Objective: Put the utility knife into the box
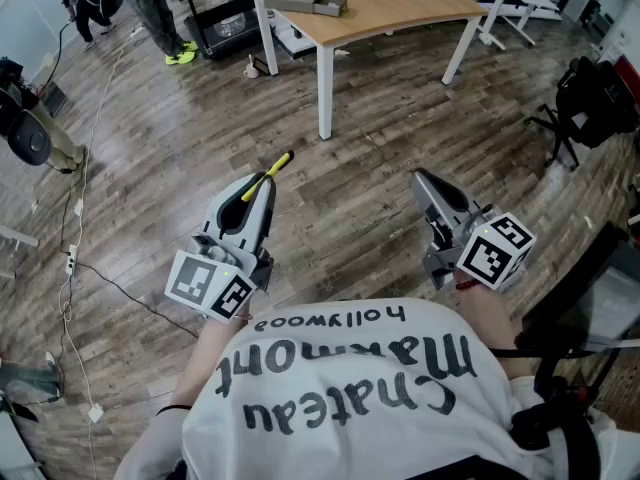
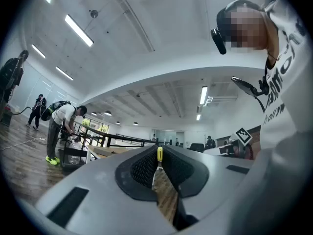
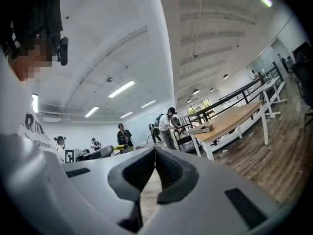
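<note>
Box [image 1: 308,4] on counter [image 1: 400,8], well ahead; contents not discernible. Left claw [image 1: 262,188] clamped on yellow utility knife [image 1: 276,166], its end poking past the tips. Right claw [image 1: 421,178] pressed together, empty. Bare floor [image 1: 360,198] between claws and counter.

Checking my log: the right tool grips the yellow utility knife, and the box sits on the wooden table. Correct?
No: the left tool grips the utility knife, as the head view shows; the right tool is shut on nothing. The box does sit on the table.
</note>
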The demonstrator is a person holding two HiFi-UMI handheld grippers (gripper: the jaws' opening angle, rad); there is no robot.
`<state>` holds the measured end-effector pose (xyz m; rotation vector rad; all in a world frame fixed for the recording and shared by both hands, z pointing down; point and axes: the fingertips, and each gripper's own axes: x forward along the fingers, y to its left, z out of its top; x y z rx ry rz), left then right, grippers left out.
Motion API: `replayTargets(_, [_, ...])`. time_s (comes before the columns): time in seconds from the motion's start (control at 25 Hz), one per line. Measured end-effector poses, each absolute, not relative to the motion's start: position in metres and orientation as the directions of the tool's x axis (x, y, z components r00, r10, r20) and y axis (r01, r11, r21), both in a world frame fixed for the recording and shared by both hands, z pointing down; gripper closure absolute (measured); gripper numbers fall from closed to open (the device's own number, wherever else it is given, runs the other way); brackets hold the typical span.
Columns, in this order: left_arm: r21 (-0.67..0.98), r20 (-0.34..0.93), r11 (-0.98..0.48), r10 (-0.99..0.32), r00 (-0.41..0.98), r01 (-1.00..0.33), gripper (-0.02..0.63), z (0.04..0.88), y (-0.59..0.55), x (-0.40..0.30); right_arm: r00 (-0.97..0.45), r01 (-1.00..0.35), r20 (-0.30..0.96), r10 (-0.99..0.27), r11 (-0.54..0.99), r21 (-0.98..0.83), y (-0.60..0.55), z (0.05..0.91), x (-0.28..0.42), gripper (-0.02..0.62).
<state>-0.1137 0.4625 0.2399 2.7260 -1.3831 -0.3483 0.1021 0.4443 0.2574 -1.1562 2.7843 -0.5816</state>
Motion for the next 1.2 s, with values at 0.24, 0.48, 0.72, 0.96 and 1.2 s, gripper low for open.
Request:
replayTargets(0.24, [0.158,-0.166,-0.589,-0.807,0.567,-0.792,0.580,0.245,0.463,-0.108,-0.720,-0.663,0.079,-0.690,0.649,-0.372,0.444,0.263,0.107,0.584])
replayTargets(0.48, [0.161,-0.158,-0.585,-0.811,0.564,-0.795,0.580,0.246,0.463,-0.108,-0.721,-0.662,0.081,-0.688,0.649,-0.374,0.443,0.266,0.109,0.584])
replayTargets(0.72, [0.158,-0.146,-0.579,-0.815,0.561,-0.800,0.580,0.249,0.463,-0.098,-0.708,-0.660,0.049,-0.705,0.635,-0.402,0.440,0.266,0.126,0.584])
replayTargets(0.96, [0.167,-0.146,-0.545,-0.838,0.526,-0.821,0.580,0.255,0.455,-0.103,-0.707,-0.652,0.034,-0.706,0.634,-0.416,0.432,0.271,0.143,0.583])
replayTargets(1.2, [0.152,-0.153,-0.524,-0.850,0.504,-0.838,0.580,0.248,0.442,-0.083,-0.729,-0.645,0.069,-0.681,0.650,-0.403,0.422,0.275,0.166,0.583])
